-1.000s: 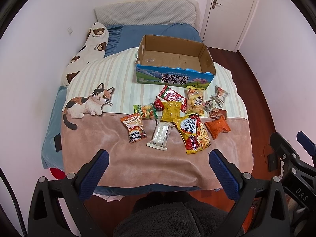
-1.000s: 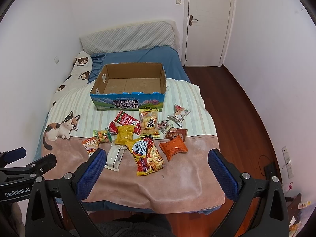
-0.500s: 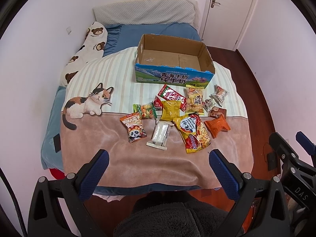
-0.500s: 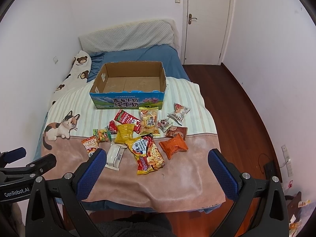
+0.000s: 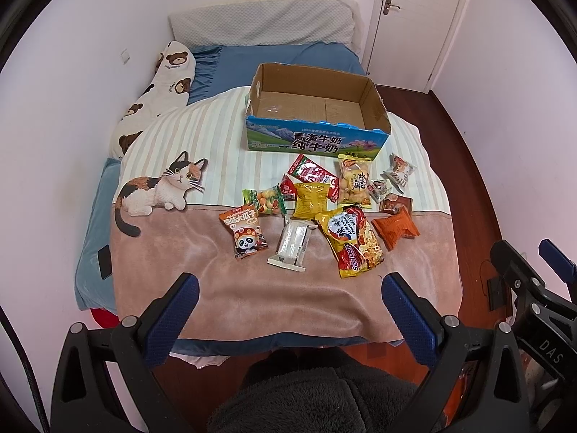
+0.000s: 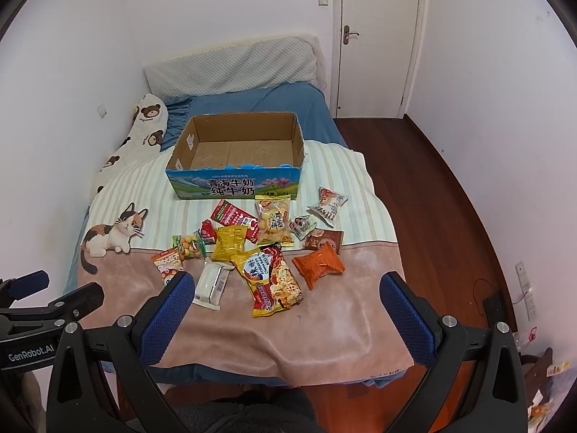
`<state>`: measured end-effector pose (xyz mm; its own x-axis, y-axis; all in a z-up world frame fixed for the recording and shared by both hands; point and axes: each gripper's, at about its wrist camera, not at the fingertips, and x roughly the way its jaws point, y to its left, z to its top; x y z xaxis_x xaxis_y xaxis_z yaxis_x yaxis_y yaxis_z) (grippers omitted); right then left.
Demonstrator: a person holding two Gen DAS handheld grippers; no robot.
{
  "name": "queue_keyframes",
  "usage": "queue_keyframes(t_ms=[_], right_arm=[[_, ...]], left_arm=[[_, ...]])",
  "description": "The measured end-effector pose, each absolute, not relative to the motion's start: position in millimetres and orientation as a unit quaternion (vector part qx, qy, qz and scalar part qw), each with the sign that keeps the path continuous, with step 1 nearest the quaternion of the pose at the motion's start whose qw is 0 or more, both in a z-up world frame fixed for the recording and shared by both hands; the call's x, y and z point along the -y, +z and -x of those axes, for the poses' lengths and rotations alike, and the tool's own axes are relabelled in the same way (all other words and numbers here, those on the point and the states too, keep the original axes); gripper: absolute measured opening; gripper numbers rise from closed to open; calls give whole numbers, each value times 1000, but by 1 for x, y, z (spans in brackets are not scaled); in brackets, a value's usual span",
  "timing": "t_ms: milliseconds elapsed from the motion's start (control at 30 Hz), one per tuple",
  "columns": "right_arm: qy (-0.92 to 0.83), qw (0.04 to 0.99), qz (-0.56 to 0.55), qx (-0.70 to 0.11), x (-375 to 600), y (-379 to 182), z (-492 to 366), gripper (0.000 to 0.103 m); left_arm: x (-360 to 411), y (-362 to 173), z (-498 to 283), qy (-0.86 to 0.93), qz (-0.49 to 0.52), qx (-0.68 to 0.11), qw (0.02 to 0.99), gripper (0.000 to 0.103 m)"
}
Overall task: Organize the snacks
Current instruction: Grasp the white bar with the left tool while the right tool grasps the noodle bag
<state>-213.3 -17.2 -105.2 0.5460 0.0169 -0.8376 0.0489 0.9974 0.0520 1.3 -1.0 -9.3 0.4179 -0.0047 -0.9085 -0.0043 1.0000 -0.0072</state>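
**Cardboard box unfilled; snack packets loose on the bed**

Cardboard box (image 5: 317,108), with a blue printed front and its top open, sits on the striped part of the blanket (image 5: 202,133) toward the head of the bed; no packet shows inside it. Snack packets lie clustered on the blanket just in front of the box, toward the foot edge. Nearest the foot edge are the panda packet (image 5: 245,231), the white packet (image 5: 294,243) and the large yellow noodle packet (image 5: 351,241); the orange packet (image 5: 396,229) lies beside the noodles. Left gripper (image 5: 288,310) and right gripper (image 6: 285,306) both hover over the foot edge, fingers spread wide, grasping nothing.
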Motion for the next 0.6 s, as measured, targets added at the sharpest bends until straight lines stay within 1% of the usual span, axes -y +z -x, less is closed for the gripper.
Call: queue_keyframes(t_ms=[233, 367, 433, 600], right_arm=[[-2, 879, -40, -476, 16, -105, 217, 103], [0, 873, -50, -485, 20, -118, 209, 103], [4, 866, -57, -497, 22, -133, 201, 103], [18, 833, -79, -547, 26, -192, 171, 103]], left_arm=[[-3, -7, 4, 5, 7, -535, 845, 103], [-9, -19, -3, 26, 10, -527, 849, 103], [-13, -36, -12, 41, 11, -530, 847, 103], [-24, -81, -37, 78, -5, -542, 837, 103]])
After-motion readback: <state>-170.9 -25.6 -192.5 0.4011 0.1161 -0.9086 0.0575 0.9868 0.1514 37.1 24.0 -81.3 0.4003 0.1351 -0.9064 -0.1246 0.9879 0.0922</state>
